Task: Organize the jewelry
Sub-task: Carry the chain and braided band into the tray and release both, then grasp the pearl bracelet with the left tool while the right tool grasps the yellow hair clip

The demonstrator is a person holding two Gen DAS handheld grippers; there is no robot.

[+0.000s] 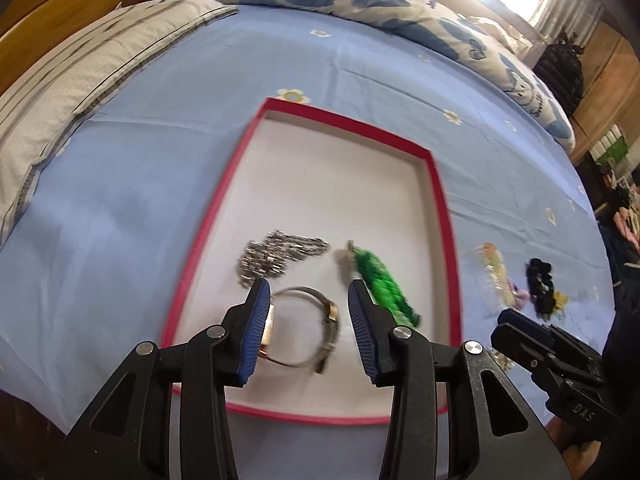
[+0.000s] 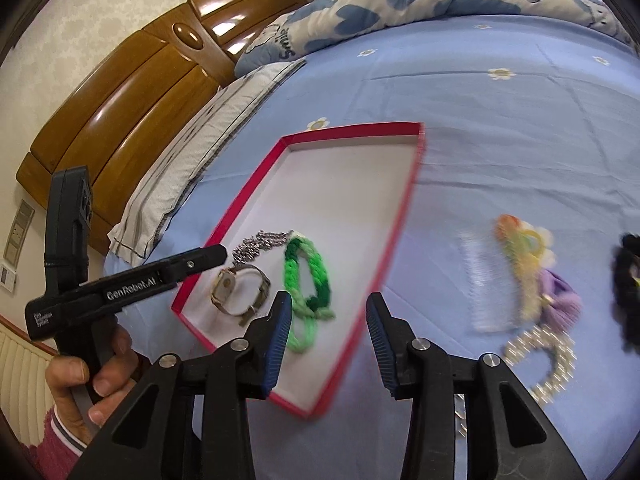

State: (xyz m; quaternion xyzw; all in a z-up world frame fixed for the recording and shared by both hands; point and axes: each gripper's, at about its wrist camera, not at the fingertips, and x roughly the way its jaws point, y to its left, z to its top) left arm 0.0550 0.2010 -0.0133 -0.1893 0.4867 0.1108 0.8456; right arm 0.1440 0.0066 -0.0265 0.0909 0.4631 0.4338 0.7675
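Observation:
A red-rimmed white tray (image 1: 440, 200) lies on the blue bedsheet. Inside it are a silver chain (image 1: 280, 258), a green braided bracelet (image 1: 384, 284) and a wristwatch (image 1: 316, 328). My left gripper (image 1: 308, 286) hovers open over the watch, its pads clear of it. In the right wrist view the same tray (image 2: 400, 216) holds the chain (image 2: 260, 244), the watch (image 2: 240, 292) and the green bracelet (image 2: 308, 280). My right gripper (image 2: 329, 299) is open and empty above the tray's right rim. A hand (image 2: 80, 380) holds the left gripper (image 2: 218, 255) over the tray's near left corner.
Right of the tray on the sheet lie a clear comb (image 2: 484, 284), a pastel flower hair piece (image 2: 524, 248), a purple tassel piece (image 2: 560, 296), a pearl bracelet (image 2: 548, 364) and a black scrunchie (image 2: 628, 280). A striped pillow (image 2: 192, 160), a duvet (image 2: 400, 4) and a wooden headboard (image 2: 140, 92) border the bed.

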